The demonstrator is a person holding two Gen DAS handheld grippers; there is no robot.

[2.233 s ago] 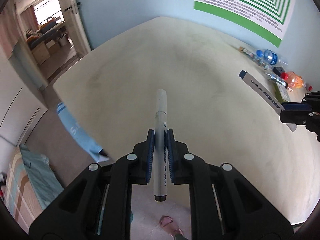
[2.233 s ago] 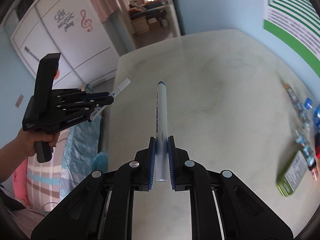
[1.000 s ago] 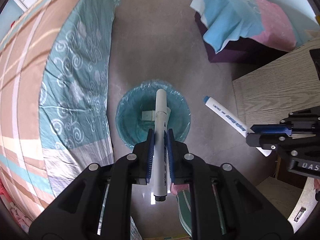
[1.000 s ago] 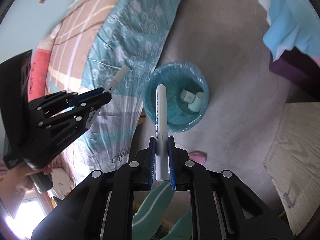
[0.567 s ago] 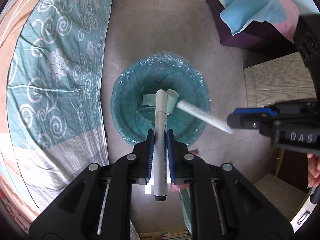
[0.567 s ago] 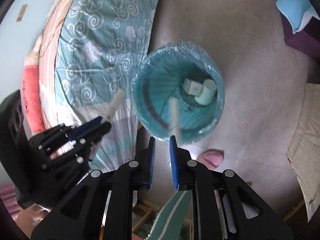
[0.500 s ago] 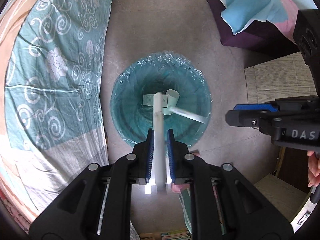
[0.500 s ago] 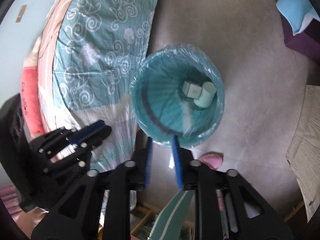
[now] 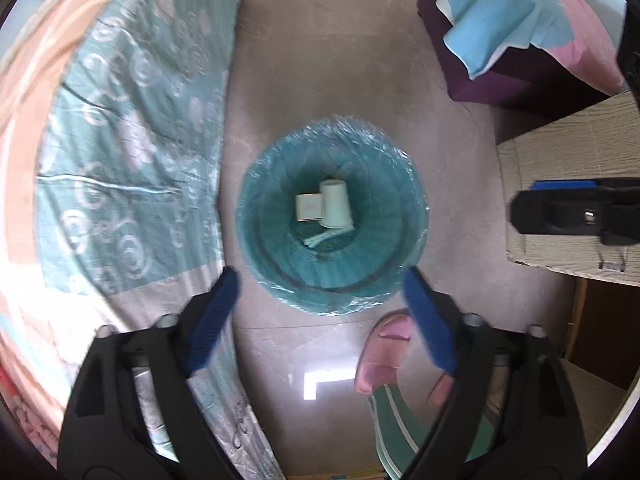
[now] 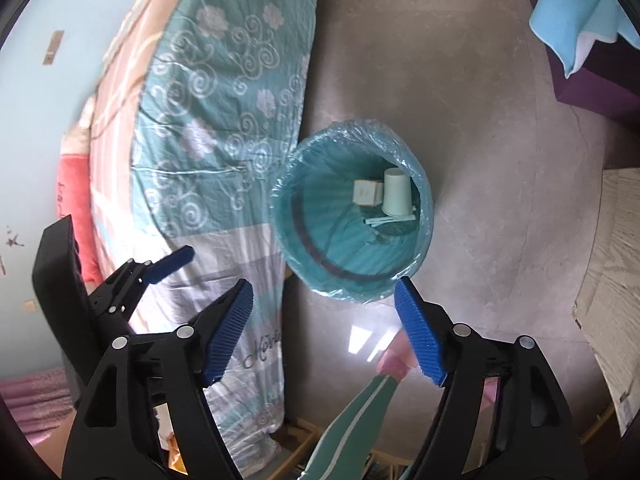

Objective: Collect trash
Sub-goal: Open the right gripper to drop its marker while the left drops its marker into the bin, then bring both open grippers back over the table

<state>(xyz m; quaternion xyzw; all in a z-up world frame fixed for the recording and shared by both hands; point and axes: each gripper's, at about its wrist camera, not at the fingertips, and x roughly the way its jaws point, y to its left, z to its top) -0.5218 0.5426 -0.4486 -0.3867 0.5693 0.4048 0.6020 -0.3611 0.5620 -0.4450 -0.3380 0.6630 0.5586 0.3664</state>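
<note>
Left gripper (image 9: 320, 312) and right gripper (image 10: 324, 328), jaws spread wide and holding nothing, above the lined trash bin (image 9: 256, 236) ahead, markers (image 9: 322, 238) lying at its bottom.

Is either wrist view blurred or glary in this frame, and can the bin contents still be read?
Left wrist view: motion blur smears the left gripper and bedspread; glare patch on floor; bin contents soft but readable. Right wrist view: sharper, right gripper crisp; paper cup and small box clear; floor glare too.
</note>
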